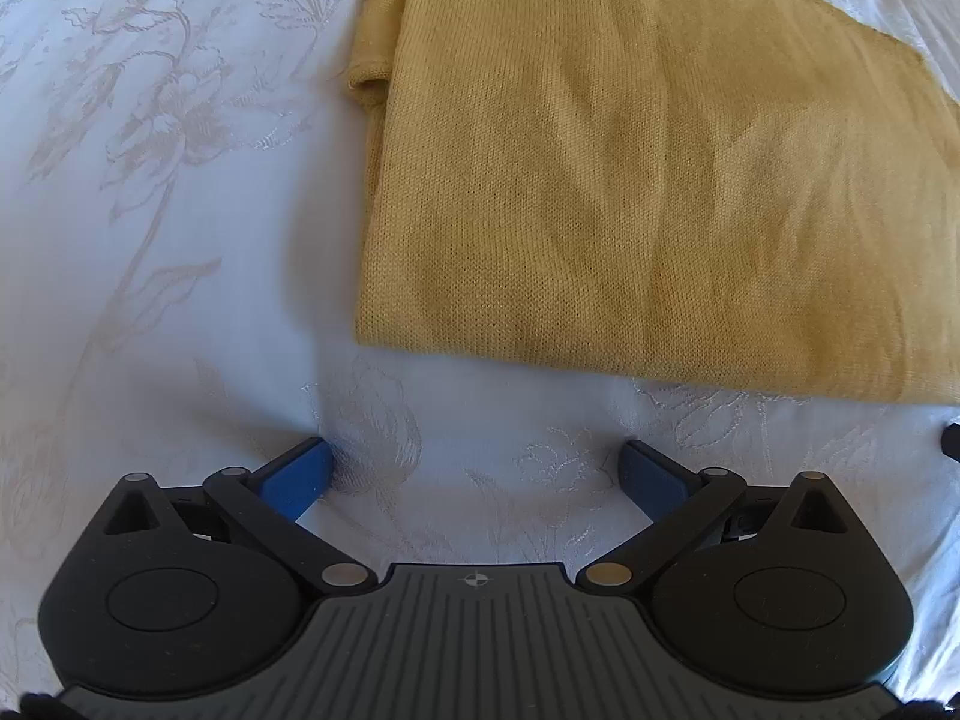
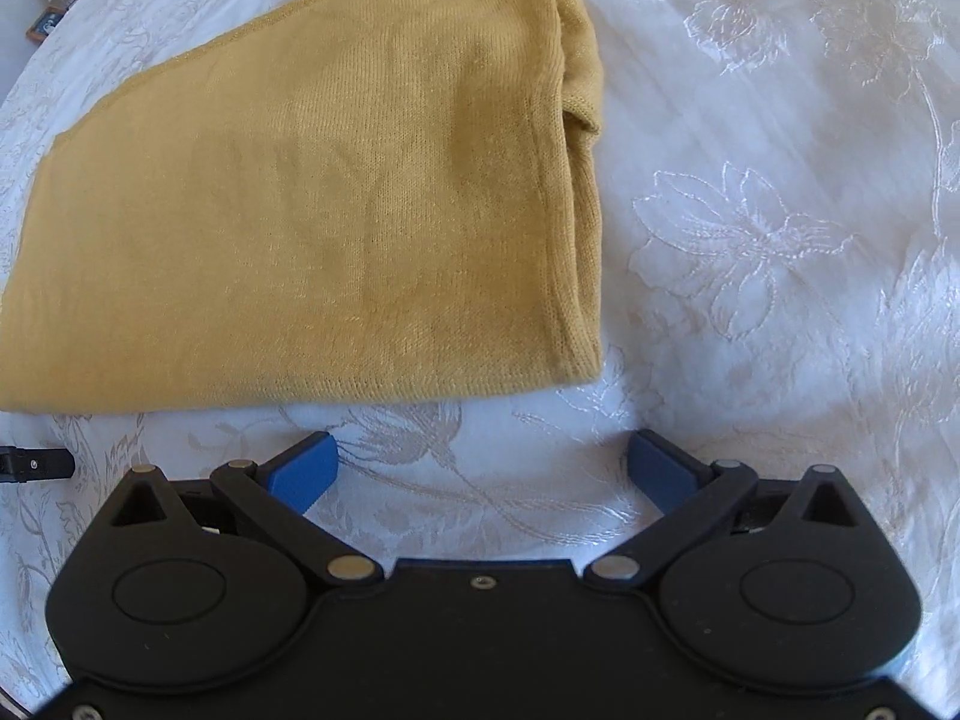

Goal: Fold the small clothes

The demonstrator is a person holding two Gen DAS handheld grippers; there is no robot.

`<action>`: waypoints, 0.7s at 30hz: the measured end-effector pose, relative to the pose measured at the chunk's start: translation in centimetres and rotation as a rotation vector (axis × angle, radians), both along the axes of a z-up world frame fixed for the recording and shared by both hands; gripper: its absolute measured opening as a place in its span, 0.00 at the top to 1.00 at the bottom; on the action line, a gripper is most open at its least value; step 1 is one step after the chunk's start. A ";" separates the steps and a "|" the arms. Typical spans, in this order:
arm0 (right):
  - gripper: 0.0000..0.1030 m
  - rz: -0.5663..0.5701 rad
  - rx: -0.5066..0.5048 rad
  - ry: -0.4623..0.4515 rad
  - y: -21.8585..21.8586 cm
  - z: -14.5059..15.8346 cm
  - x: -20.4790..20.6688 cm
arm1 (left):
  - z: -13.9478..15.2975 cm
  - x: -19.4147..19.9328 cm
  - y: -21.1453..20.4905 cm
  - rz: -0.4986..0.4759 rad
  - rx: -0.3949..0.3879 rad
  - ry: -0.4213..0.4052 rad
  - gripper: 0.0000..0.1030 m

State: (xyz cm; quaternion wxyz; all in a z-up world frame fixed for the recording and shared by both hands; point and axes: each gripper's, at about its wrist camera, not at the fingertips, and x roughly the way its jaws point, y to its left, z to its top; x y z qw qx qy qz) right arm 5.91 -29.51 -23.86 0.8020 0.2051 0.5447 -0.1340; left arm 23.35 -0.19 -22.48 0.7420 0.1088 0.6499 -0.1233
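Observation:
A mustard-yellow knitted garment [image 1: 630,180] lies folded flat on a white cloth with a woven flower pattern [image 1: 150,180]. In the left wrist view my left gripper [image 1: 477,456] hovers over bare cloth just short of the garment's near folded edge, jaws wide apart and nothing between the blue pads [image 1: 300,474]. The right wrist view shows the same garment [image 2: 330,210] with a tucked sleeve cuff [image 2: 582,114] along its right side. My right gripper [image 2: 480,450] stands open in front of its near right corner, empty.
A black part of the other gripper pokes in at the right edge of the left view [image 1: 951,438] and at the left edge of the right view [image 2: 36,462]. A small box-like item [image 2: 60,6] sits beyond the cloth at the far left.

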 end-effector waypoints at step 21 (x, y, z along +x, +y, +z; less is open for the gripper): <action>0.22 0.132 0.258 -0.089 -7.5 2.9 -4.1 | 5.3 -5.8 -1.1 0.155 -0.019 -0.079 0.22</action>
